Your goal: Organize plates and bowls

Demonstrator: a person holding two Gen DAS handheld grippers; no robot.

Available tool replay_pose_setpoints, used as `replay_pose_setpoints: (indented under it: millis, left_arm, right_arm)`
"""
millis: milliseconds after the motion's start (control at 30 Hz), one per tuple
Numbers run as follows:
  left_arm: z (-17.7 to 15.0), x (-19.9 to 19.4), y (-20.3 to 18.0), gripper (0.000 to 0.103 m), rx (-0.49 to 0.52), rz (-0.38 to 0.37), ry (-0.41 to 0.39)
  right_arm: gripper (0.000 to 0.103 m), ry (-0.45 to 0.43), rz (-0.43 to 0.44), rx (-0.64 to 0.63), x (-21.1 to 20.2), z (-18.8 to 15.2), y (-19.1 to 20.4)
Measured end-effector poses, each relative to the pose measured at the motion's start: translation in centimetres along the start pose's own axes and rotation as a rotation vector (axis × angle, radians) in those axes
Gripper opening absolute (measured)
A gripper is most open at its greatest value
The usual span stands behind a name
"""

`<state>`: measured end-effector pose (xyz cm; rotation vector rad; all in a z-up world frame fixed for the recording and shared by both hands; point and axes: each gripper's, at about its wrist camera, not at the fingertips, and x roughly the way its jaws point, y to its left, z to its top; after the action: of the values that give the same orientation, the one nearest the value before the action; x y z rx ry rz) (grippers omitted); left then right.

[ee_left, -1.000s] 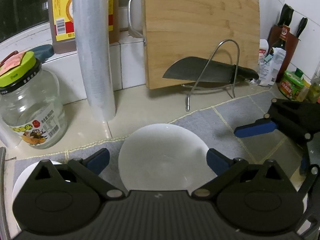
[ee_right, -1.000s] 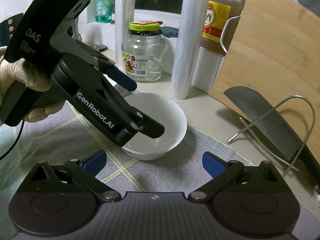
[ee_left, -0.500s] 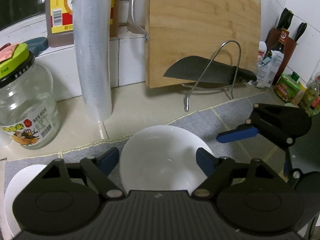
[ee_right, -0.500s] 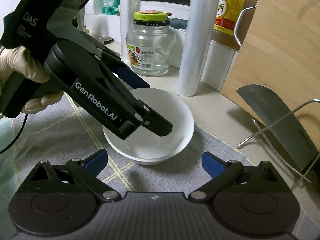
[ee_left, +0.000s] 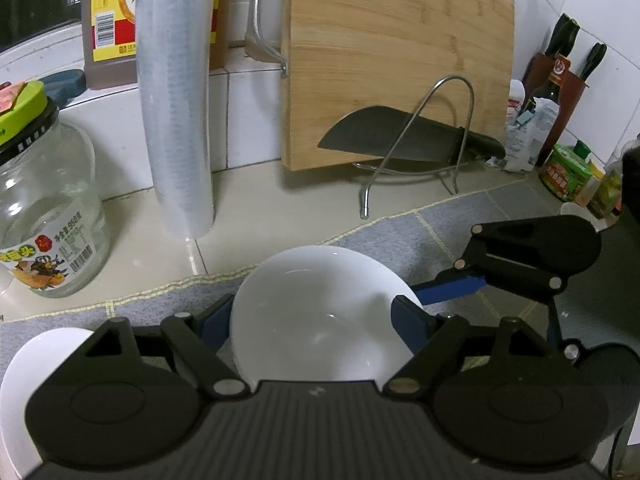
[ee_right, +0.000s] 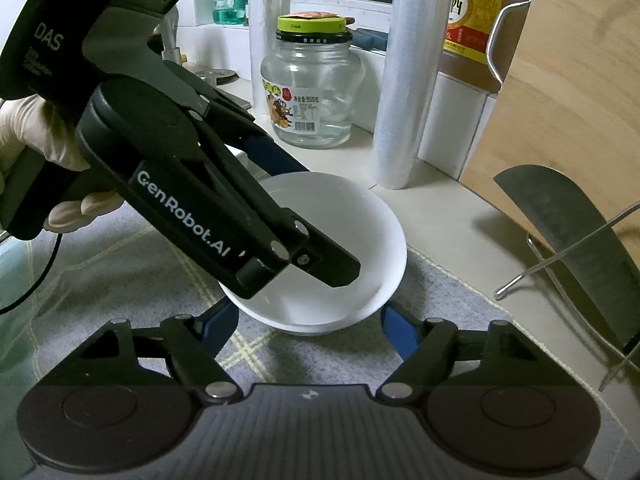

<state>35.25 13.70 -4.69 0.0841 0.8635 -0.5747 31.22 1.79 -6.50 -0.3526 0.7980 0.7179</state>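
A white bowl sits on the grey mat. My left gripper straddles it, its blue pads against the rim on both sides. In the right wrist view the left gripper reaches down over the bowl. My right gripper is open, its blue pads on either side of the bowl's near edge; it also shows in the left wrist view. A second white dish lies at the lower left.
A glass jar with a green lid, a roll of plastic cups, a wooden cutting board, and a cleaver on a wire rack stand behind. Knife block and bottles are far right.
Both grippers moved in toward the bowl. The left jaws narrowed from wide open until the pads meet the bowl's rim. The right gripper came up to the bowl's near side.
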Motion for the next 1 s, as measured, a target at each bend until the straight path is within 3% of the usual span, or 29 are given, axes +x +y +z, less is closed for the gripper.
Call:
replay_pose_setpoints:
  millis: [533,1000]
  left_arm:
    - [-0.2,-0.6,-0.3,0.082,-0.007,-0.014,-0.013]
    - [-0.1,-2.8,-2.3,0.082,0.010,-0.019,-0.038]
  right_arm:
    - [0.080,0.008,-0.009,-0.012,-0.1,-0.1,0.2]
    - [0.080,-0.025,-0.013,0.003,-3.4,-0.5,0.6]
